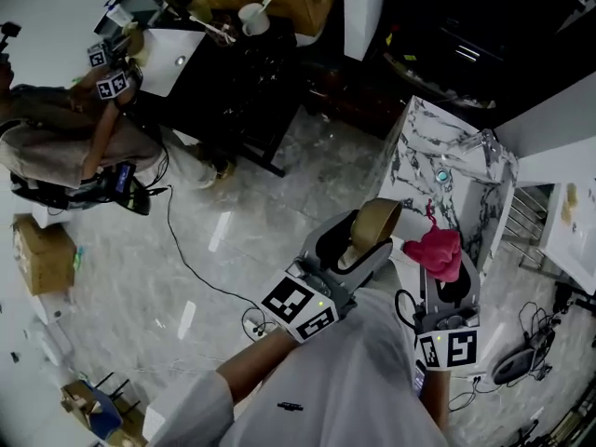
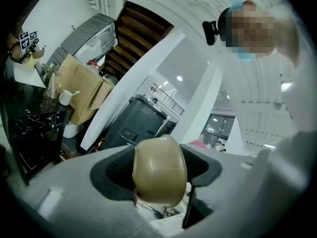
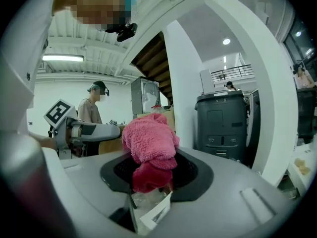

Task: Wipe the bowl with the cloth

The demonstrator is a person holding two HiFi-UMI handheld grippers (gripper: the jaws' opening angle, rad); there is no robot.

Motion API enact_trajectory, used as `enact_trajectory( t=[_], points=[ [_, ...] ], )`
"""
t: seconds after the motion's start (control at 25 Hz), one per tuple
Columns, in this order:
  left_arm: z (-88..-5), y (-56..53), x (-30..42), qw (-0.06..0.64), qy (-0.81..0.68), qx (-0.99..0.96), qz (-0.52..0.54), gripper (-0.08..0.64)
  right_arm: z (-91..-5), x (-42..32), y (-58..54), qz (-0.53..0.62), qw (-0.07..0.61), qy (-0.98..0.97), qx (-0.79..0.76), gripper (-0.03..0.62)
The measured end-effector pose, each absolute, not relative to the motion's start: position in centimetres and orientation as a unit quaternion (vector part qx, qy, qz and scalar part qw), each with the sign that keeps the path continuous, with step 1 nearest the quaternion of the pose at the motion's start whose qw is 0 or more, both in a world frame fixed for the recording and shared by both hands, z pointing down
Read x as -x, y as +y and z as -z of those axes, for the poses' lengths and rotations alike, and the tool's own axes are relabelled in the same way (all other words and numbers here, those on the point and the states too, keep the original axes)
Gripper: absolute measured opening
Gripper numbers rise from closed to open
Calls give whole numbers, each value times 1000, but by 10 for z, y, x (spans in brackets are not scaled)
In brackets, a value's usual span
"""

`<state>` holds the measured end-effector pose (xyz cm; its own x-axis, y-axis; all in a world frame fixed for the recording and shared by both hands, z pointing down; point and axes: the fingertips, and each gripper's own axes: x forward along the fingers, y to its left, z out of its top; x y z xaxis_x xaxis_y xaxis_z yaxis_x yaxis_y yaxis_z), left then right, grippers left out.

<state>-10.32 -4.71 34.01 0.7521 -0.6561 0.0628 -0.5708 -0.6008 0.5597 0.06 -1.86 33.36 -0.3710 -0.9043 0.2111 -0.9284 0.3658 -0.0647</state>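
Beneath you spreads a pale veined floor (image 1: 279, 203), and a thin black cable (image 1: 171, 231) trails across it. Ahead of you stands a white counter with dark marbling (image 1: 414, 156), a wire rack (image 1: 528, 217) just beside it. Toward the top of the head view you have a black table (image 1: 233, 82) bearing a white cup (image 1: 251, 17) and a white board (image 1: 172, 59) — another person (image 1: 65, 147) sits beside it. A cardboard box (image 1: 42, 254) rests on the floor at that view's left. The gripper views show you a dark grey bin (image 3: 223, 125) and the brown underside of a staircase (image 2: 136, 38).
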Motion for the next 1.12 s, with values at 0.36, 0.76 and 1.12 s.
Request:
enact_trajectory(
  t=[0.36,0.76,1.12],
  points=[
    [-328,-65,95,277,-413,-863,86,287,-317,-1,-60,-69,54,-877,-472,160],
    [-329,-74,54,260,-443,-853,91,287,-341,-22,-68,-85,54,-921,-376,161],
    [-332,-62,23,263,-444,-852,87,287,-356,-49,-62,-63,100,-924,-363,161]
  ],
)
